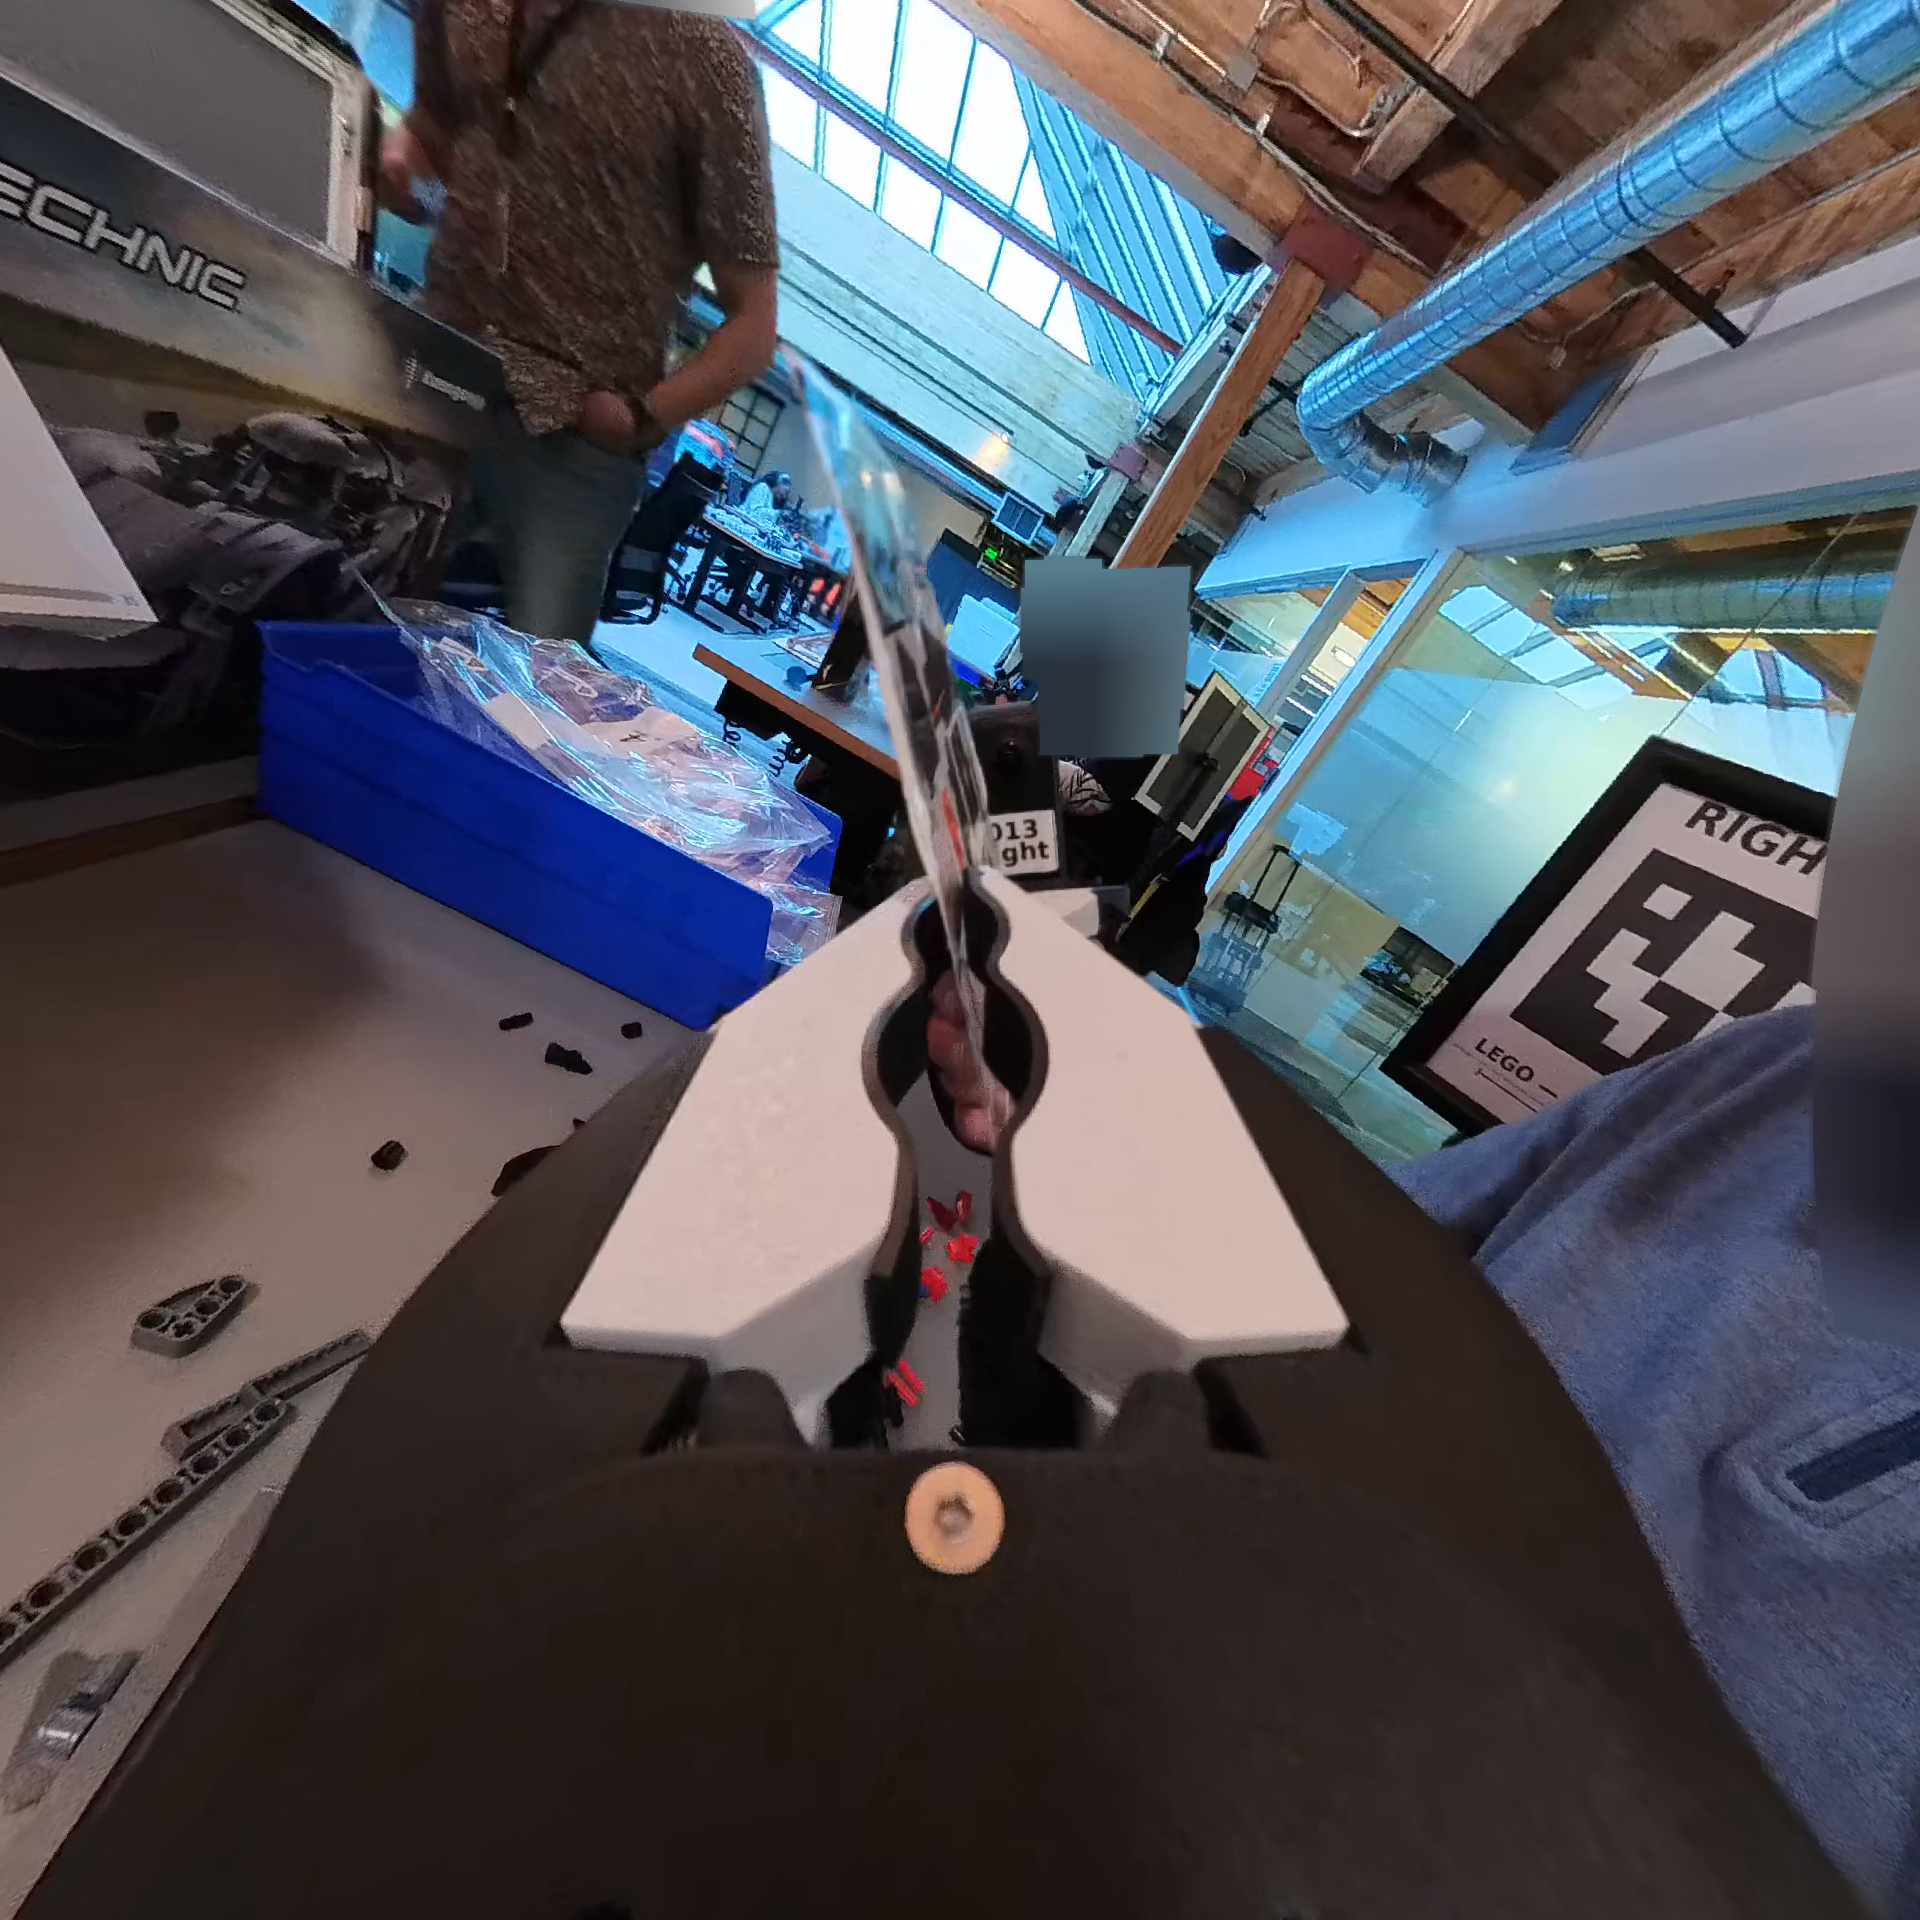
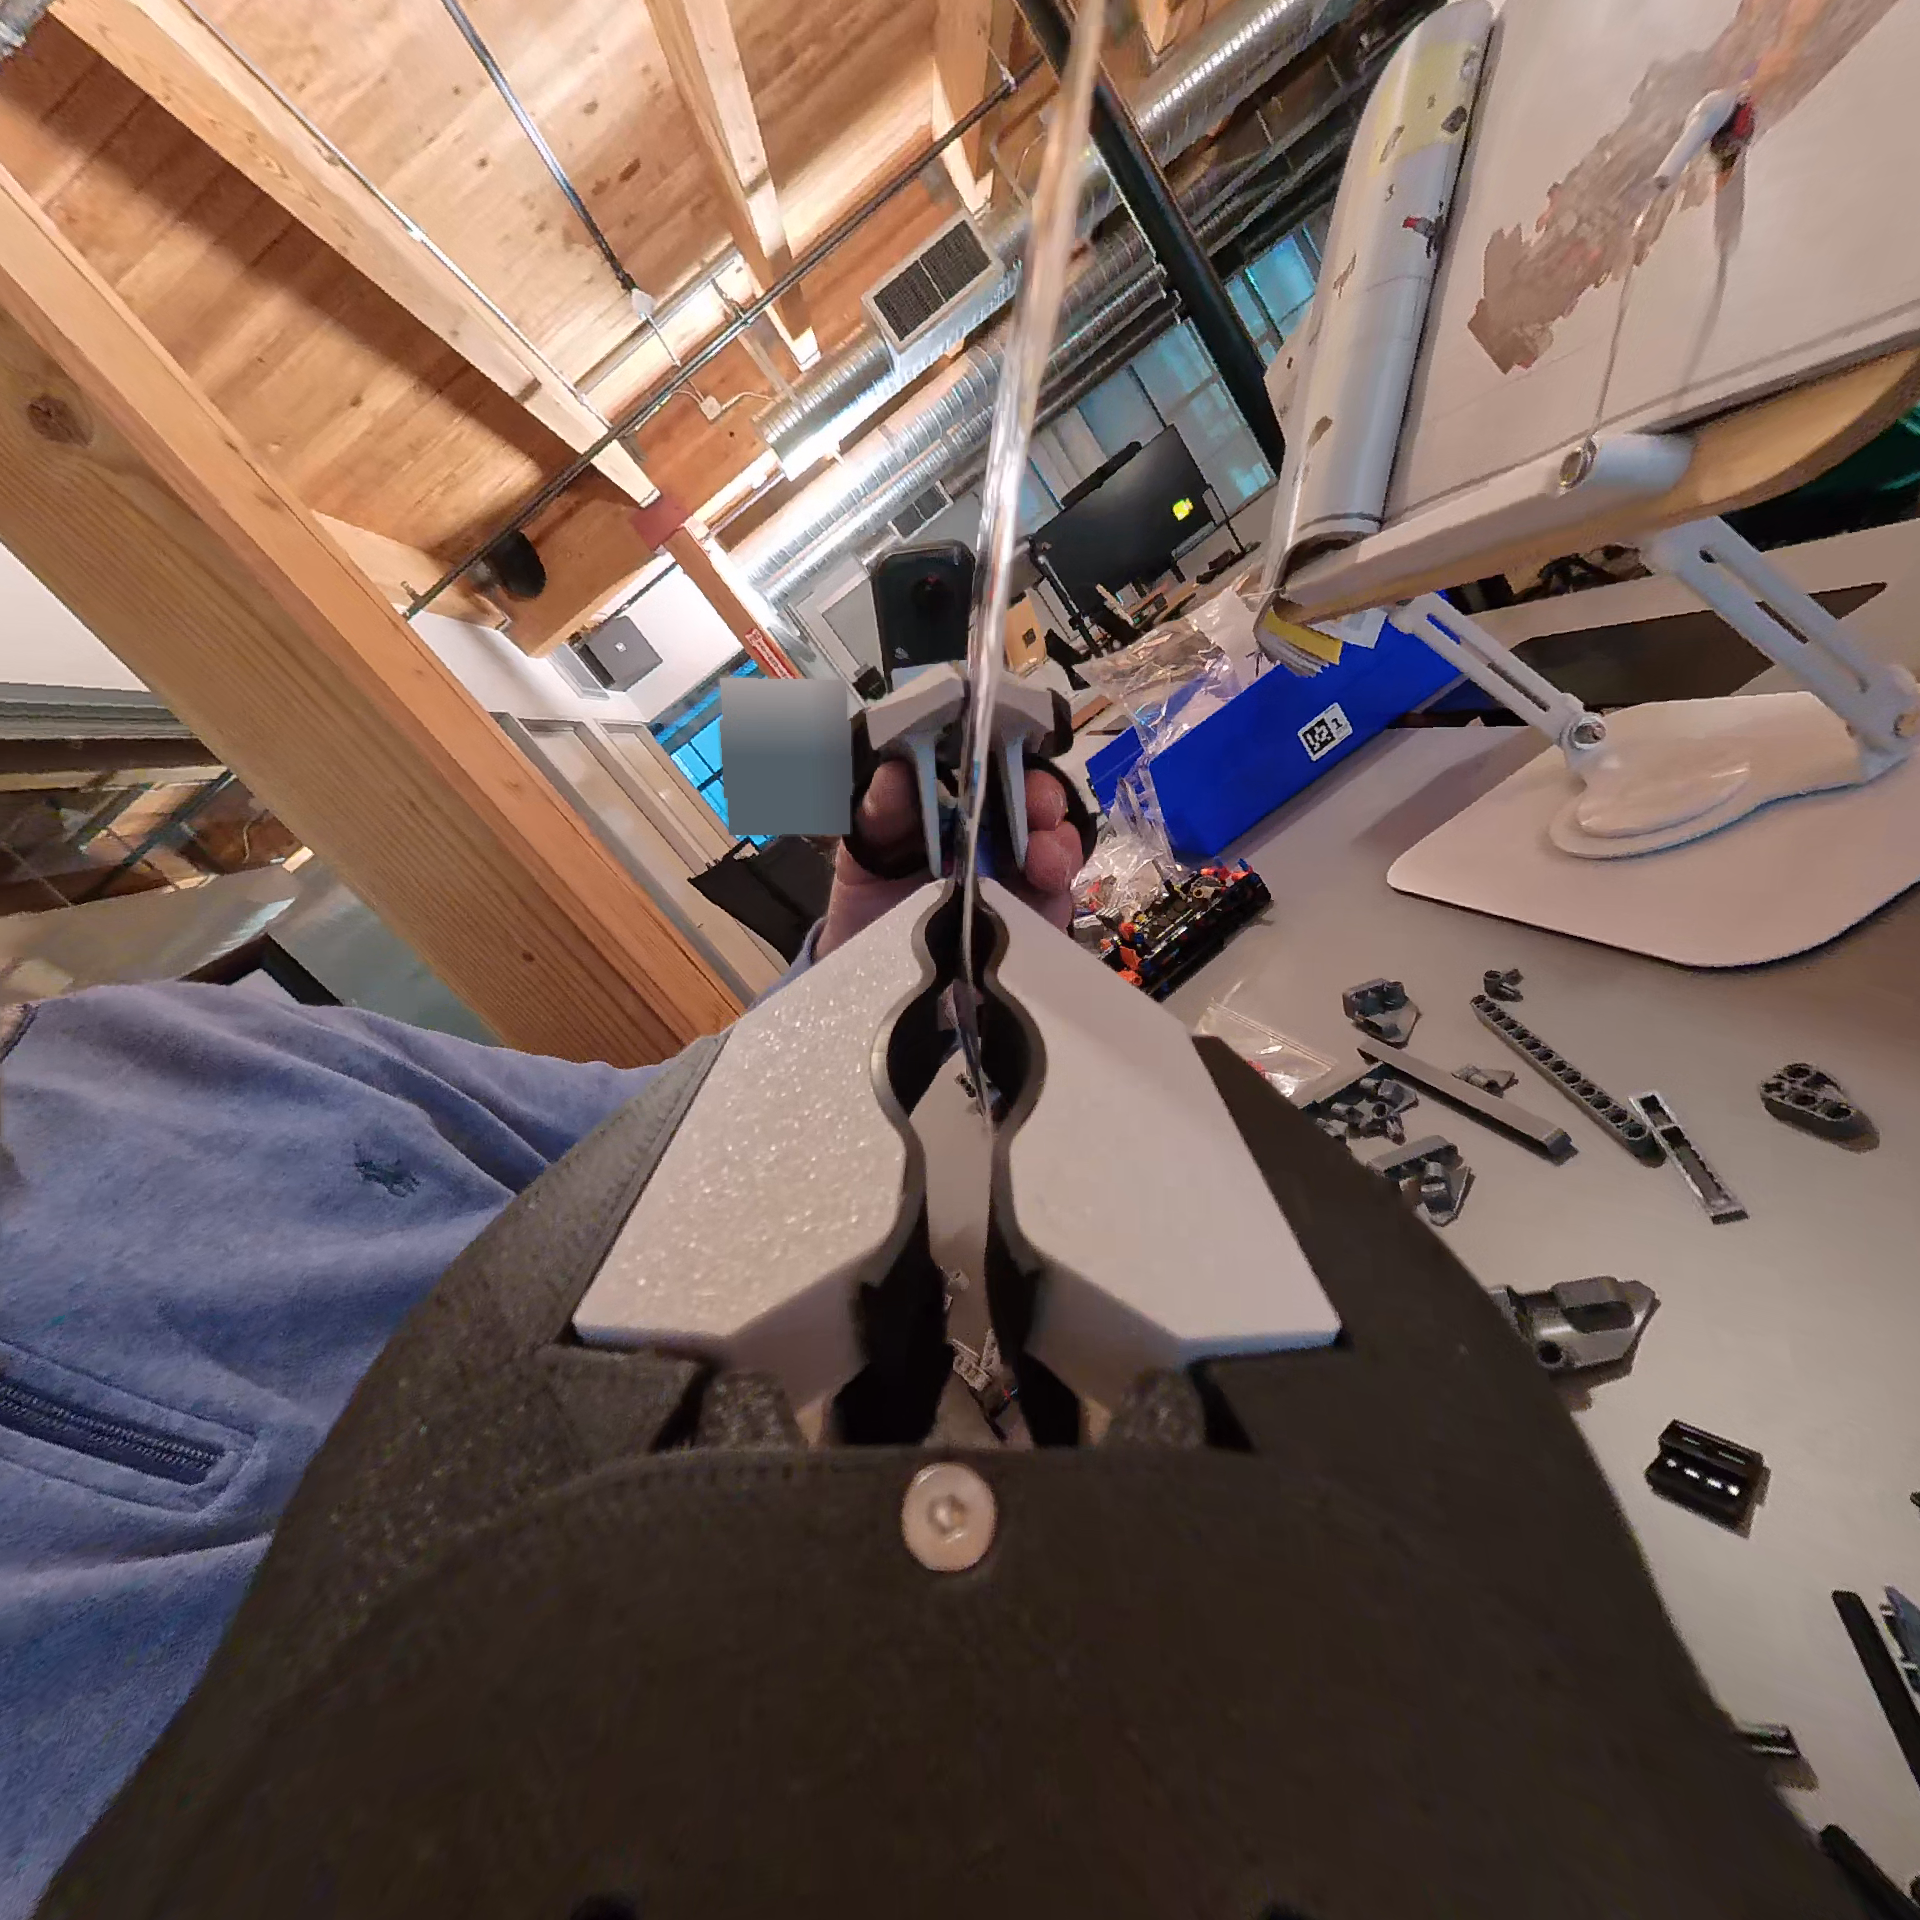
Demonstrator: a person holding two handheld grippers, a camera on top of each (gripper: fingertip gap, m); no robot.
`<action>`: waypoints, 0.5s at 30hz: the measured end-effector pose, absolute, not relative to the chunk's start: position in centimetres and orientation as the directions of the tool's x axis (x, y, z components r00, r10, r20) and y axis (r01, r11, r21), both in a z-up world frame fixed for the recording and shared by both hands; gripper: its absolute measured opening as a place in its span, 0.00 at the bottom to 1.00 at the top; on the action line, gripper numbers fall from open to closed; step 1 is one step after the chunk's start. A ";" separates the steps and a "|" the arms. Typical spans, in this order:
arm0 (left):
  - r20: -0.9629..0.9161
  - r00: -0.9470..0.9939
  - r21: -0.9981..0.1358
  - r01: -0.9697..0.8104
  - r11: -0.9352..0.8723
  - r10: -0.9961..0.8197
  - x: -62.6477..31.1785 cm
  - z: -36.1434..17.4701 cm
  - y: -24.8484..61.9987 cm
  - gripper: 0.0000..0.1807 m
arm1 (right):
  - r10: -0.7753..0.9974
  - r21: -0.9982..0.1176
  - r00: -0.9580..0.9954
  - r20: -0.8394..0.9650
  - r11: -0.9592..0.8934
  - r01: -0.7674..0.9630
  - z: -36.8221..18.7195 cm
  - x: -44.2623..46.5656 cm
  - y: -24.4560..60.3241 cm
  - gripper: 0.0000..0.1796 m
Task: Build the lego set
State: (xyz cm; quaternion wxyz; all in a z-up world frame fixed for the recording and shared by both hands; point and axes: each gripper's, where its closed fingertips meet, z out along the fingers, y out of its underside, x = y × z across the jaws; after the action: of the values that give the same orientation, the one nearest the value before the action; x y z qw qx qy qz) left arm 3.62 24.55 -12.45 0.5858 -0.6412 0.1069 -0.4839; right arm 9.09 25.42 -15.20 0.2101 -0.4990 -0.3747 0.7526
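My left gripper [image 1: 961, 888] is shut on the lower edge of a thin clear plastic bag [image 1: 883, 582], seen edge-on and rising up and to the left. My right gripper [image 2: 961, 899] is shut on the same bag [image 2: 1023, 364], which runs straight up out of view. In the right wrist view the left gripper [image 2: 966, 769] faces me just beyond my tips, pinching the bag, with a hand around it. Small red pieces [image 1: 945, 1247] lie on the table below the left jaws. Loose grey beams [image 2: 1558, 1091] lie on the table [image 2: 1558, 1455].
A blue bin [image 1: 499, 821] holds empty clear bags. A set box [image 1: 208, 416] stands behind it, and a person [image 1: 592, 208] stands beyond. An instruction booklet [image 2: 1558, 312] rests on a white stand [image 2: 1662, 862]. A black and orange partial build [image 2: 1184, 914] sits near the bin. A marker board [image 1: 1662, 935] stands right.
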 end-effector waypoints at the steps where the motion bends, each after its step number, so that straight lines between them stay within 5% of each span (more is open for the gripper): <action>1: 0.496 0.506 -0.854 0.433 -0.289 -0.706 3.5 -12.3 24.4 0.00 | 0.693 -0.778 -0.415 -0.590 -0.626 0.060 -15.0 9.0 25.4 0.00; 15: 0.480 0.545 -0.861 0.445 -0.248 -0.687 1.5 -11.0 22.8 0.00 | 0.709 -0.807 -0.441 -0.550 -0.587 0.063 -12.0 7.1 25.1 0.03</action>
State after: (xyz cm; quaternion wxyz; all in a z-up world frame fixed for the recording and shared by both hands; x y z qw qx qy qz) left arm 1.53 22.80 -11.05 0.6059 -0.6369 0.0953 -0.4671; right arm 7.05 25.12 -12.02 0.2158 -0.4827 -0.3999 0.7487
